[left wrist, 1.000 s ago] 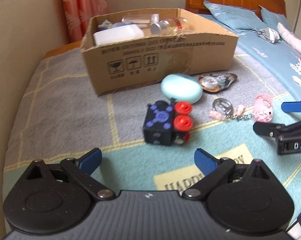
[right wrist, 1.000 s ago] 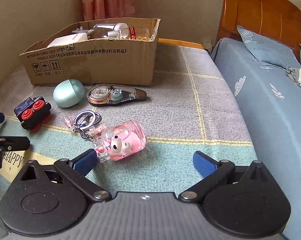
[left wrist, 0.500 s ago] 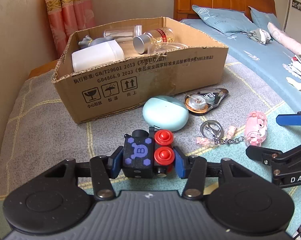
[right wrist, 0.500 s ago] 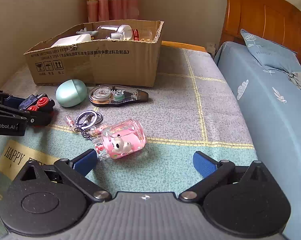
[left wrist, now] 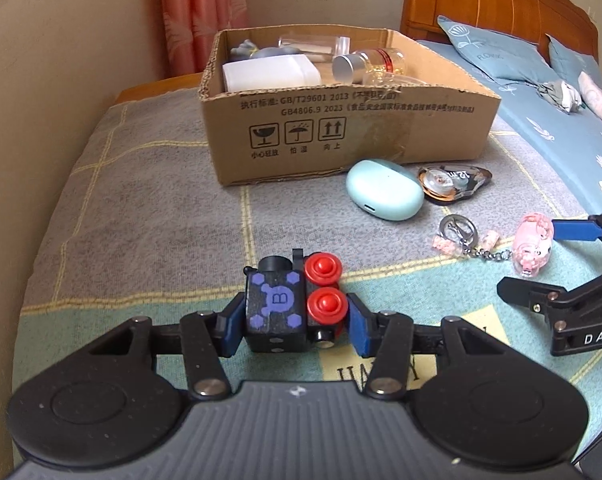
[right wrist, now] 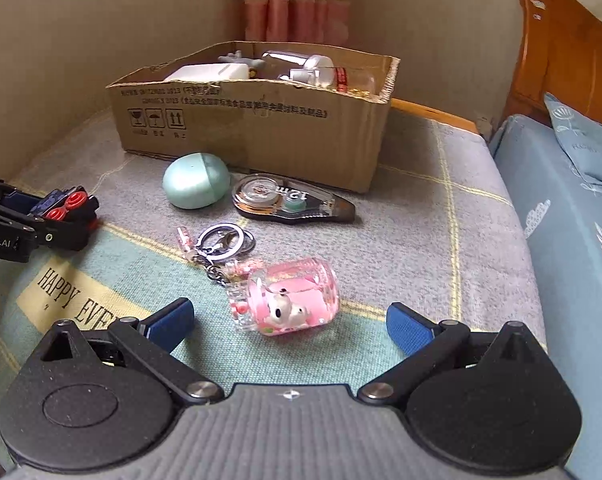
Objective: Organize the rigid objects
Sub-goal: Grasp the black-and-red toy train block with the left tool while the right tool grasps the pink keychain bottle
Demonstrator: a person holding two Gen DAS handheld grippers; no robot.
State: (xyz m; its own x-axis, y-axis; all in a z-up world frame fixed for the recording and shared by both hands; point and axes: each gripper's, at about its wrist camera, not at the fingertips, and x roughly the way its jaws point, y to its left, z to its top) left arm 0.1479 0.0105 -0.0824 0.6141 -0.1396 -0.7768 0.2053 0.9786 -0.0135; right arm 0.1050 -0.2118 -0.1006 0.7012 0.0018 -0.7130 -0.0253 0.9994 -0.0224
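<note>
I note the bed (left wrist: 149, 216), covered by a checked blanket, carrying everything here; at its far end stands an open box (left wrist: 341, 128) already holding bottles and a white container. In front of the box lie a mint case (left wrist: 383, 190), a tape dispenser (right wrist: 289, 200), and a pink keychain (right wrist: 289, 296). I judge the step in hand to be the pickup of the toy train (left wrist: 295, 306): my left tool (left wrist: 295, 322) has its blue pads pressed against both sides of the train, pinching it low over the blanket, well short of the box. Whether the train is clear of the blanket I cannot tell. The next move, in my judgement, calls for a lift high enough to clear the box's near wall, a carry forward, and a release over a free spot inside; the round red wheels under one pad may let the grip slip. My right tool (right wrist: 289, 324) is spread wide and empty, low and level just behind the keychain, fingers aimed toward the box. It appears placed to close on the keychain's pink body.
</note>
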